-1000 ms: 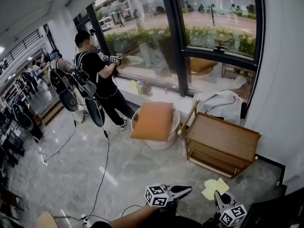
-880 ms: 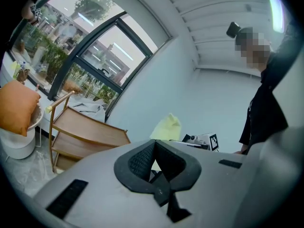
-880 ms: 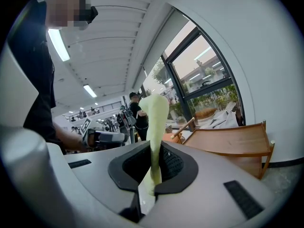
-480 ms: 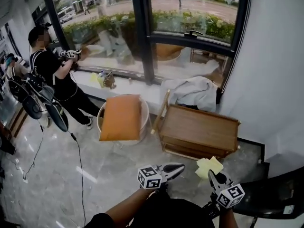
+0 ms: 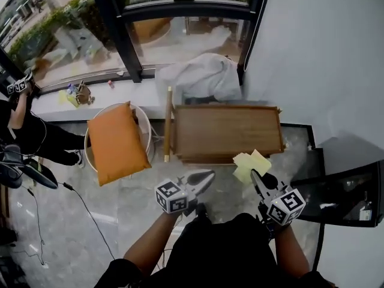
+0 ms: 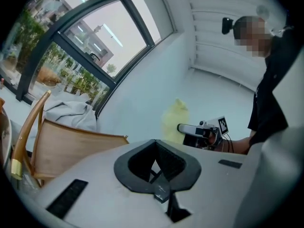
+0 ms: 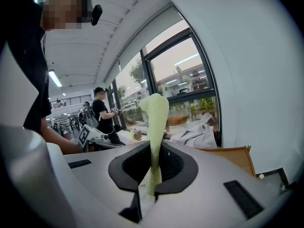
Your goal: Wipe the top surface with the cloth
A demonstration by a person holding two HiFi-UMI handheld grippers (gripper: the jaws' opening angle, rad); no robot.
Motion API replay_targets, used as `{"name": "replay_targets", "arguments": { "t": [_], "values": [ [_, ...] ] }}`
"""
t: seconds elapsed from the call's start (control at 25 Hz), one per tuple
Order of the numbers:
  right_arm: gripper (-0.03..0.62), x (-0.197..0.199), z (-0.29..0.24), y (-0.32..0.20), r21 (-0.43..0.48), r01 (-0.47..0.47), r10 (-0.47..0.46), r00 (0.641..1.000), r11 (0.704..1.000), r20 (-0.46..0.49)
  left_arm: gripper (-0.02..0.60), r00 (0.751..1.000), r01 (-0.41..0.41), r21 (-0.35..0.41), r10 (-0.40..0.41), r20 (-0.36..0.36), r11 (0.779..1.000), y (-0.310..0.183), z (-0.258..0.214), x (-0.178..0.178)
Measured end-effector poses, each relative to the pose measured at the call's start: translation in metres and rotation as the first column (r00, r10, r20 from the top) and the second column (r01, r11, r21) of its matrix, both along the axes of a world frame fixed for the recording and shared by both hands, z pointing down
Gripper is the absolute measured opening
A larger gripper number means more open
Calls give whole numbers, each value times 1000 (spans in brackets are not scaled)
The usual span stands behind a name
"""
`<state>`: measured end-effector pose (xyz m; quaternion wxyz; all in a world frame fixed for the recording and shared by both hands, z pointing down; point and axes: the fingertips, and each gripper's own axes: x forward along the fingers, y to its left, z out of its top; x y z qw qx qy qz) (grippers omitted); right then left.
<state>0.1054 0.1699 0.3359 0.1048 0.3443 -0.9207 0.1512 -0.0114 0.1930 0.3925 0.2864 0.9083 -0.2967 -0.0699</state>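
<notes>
A low wooden table [image 5: 228,131] stands under the window, its brown top bare. My right gripper [image 5: 255,174] is shut on a pale yellow cloth [image 5: 251,164], which hangs over the table's near edge. In the right gripper view the cloth [image 7: 154,127] rises from between the jaws. My left gripper [image 5: 210,174] hovers just short of the table's near edge, shut with nothing in it. The left gripper view shows the table top [image 6: 66,146] to the left, and the cloth [image 6: 173,121] beside the right gripper [image 6: 202,129].
A round white basket [image 5: 144,120] with an orange cushion [image 5: 115,143] stands left of the table. A grey garment [image 5: 201,77] lies on the window sill behind it. A white wall [image 5: 324,59] is on the right. A person [image 5: 24,140] with cables stands far left.
The head view has tipped down, so the table now lies straight ahead, right in front of both grippers. The right gripper keeps hold of the yellow cloth.
</notes>
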Motion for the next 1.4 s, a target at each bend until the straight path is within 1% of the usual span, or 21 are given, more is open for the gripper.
{"name": "replay_targets", "arguments": {
  "t": [0.08, 0.2, 0.32, 0.4, 0.52, 0.68, 0.76, 0.92, 1.04, 1.16, 1.28, 1.4],
  "values": [
    [32, -10, 1, -8, -7, 16, -16, 1000, 1000, -7, 9, 1000, 8, -6, -8, 1, 1000, -9, 3, -6],
    [32, -23, 4, -28, -13, 39, -39, 999, 999, -22, 9, 998, 53, 7, -53, 22, 999, -27, 0, -21],
    [32, -34, 11, -63, -33, 43, -43, 999, 999, -19, 9, 993, 103, -12, -102, 50, 995, -52, 0, -39],
    [32, -43, 19, -85, -46, 66, -66, 998, 997, -9, 9, 990, 129, -27, -127, 66, 991, -67, 5, -49],
    [32, -51, 31, -121, -62, 109, -109, 994, 992, 3, 9, 978, 182, -47, -175, 114, 982, -91, 15, -58],
    [32, -61, 43, -167, -104, 154, -151, 988, 983, 35, 9, 954, 263, -77, -248, 170, 962, -124, 19, -71],
    [32, -63, 46, -189, -111, 179, -176, 984, 978, 33, 9, 946, 281, -92, -260, 192, 955, -145, 21, -75],
    [32, -69, 57, -221, -144, 236, -233, 972, 961, 33, 9, 944, 296, -133, -268, 191, 946, -175, 14, -76],
    [32, -75, 66, -238, -166, 275, -271, 961, 947, 48, 9, 927, 331, -133, -295, 231, 934, -191, 7, -82],
    [32, -86, 73, -251, -182, 302, -295, 953, 936, 61, 9, 910, 364, -135, -320, 264, 922, -204, 5, -92],
    [32, -104, 75, -256, -174, 332, -324, 943, 927, 72, 9, 904, 366, -145, -313, 293, 919, -208, 10, -101],
    [32, -122, 80, -260, -193, 333, -324, 943, 923, 79, 9, 899, 369, -157, -309, 311, 916, -212, 22, -117]
  ]
}}
